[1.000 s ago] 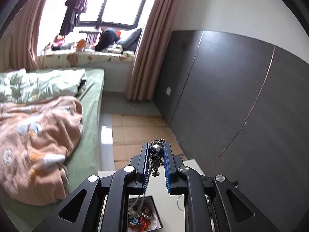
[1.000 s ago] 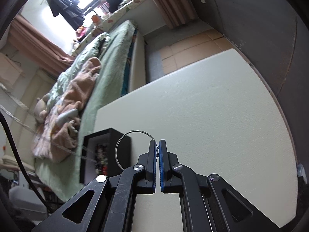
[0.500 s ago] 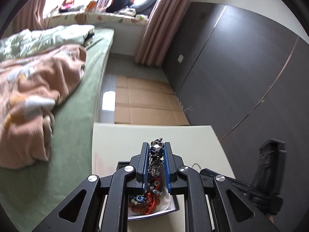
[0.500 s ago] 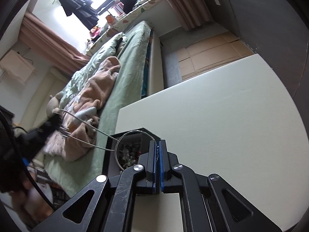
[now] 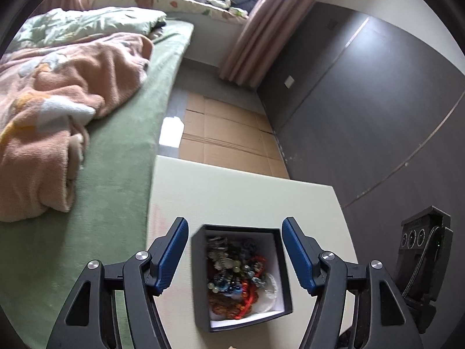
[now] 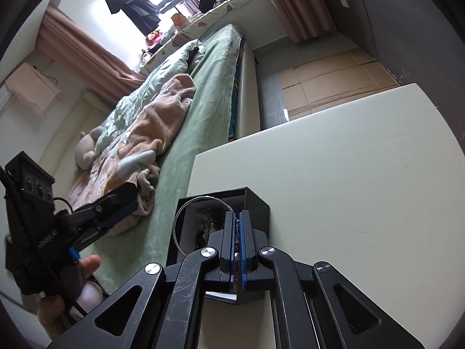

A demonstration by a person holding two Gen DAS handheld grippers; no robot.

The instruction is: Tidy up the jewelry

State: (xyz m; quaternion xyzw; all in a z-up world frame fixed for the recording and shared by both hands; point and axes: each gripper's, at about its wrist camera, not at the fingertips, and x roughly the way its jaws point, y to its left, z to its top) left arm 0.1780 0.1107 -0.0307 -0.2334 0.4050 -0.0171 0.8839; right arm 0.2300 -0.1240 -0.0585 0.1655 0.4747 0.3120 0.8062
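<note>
A black jewelry box [image 5: 203,290] with a white lining stands on the cream table [image 5: 244,197]. It holds a tangle of beads and chains [image 5: 235,273]. My left gripper [image 5: 234,241] is open and empty, its jaws wide apart above the box. My right gripper [image 6: 239,226] is shut on a thin silver wire hoop [image 6: 186,206] and holds it over the box [image 6: 255,203]. The left gripper also shows in the right wrist view [image 6: 98,215], held by a hand.
A bed with a green sheet [image 5: 116,157] and a peach blanket [image 5: 58,93] runs along the table's left edge. A dark wall panel [image 5: 363,110] stands on the right. Cardboard [image 5: 226,136] covers the floor beyond the table. The right gripper's body [image 5: 421,256] sits at the right.
My left gripper has opened and let go of the metal charm piece, which has dropped into the box. It tilted down over the box. My right gripper brought the hoop over the box.
</note>
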